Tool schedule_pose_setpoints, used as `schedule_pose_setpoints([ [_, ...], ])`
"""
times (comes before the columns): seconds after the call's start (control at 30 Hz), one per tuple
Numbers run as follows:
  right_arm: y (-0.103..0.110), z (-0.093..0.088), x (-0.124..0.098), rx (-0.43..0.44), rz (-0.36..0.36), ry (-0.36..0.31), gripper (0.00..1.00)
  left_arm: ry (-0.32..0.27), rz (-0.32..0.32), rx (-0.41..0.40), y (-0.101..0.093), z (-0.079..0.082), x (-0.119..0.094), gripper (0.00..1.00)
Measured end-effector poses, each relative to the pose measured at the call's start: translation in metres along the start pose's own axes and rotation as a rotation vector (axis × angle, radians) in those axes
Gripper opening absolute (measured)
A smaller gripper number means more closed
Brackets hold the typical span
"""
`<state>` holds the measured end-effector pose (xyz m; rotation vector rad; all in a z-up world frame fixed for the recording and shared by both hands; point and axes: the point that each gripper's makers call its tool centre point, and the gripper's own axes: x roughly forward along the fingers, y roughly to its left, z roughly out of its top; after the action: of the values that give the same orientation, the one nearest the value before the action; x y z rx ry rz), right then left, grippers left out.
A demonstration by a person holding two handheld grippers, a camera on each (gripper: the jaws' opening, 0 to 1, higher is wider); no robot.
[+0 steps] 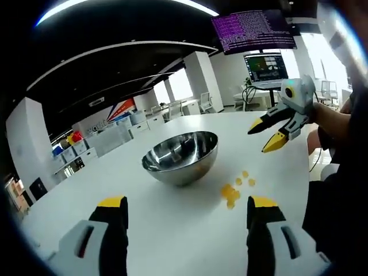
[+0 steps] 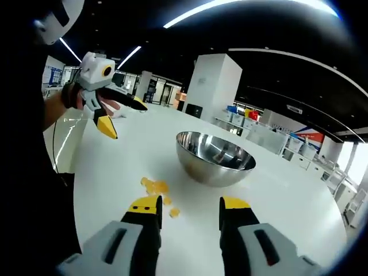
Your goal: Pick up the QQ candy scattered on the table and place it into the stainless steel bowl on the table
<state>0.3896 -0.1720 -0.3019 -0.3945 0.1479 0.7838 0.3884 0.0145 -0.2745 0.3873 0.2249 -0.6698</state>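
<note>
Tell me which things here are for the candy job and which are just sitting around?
For the job:
yellow candies scattered on the white table
stainless steel bowl
left gripper, jaws apart
right gripper, jaws apart

Just around:
monitor
big wall screen
white pillar
coloured boxes on the shelves

Your monitor (image 1: 265, 67) text at upper right is too small to read; candies (image 2: 154, 187) partly hide behind your right gripper (image 2: 188, 208).
</note>
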Motion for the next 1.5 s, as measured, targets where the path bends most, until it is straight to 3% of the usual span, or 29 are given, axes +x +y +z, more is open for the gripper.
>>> schedule_pose_setpoints([
  [0.33, 0.002, -0.002, 0.002, 0.002, 0.007, 0.014, 0.36, -0.002, 0.009, 0.009, 0.001, 0.002, -0.002, 0.84],
  [0.47, 0.004, -0.004, 0.003, -0.014, 0.012, 0.022, 0.30, -0.004, 0.011, 0.006, 0.002, 0.002, -0.003, 0.84],
  [1.5, 0.004, -0.010, 0.007, -0.019, 0.014, 0.050, 0.28, 0.007, 0.007, 0.018, -0.001, 0.000, -0.001, 0.80],
])
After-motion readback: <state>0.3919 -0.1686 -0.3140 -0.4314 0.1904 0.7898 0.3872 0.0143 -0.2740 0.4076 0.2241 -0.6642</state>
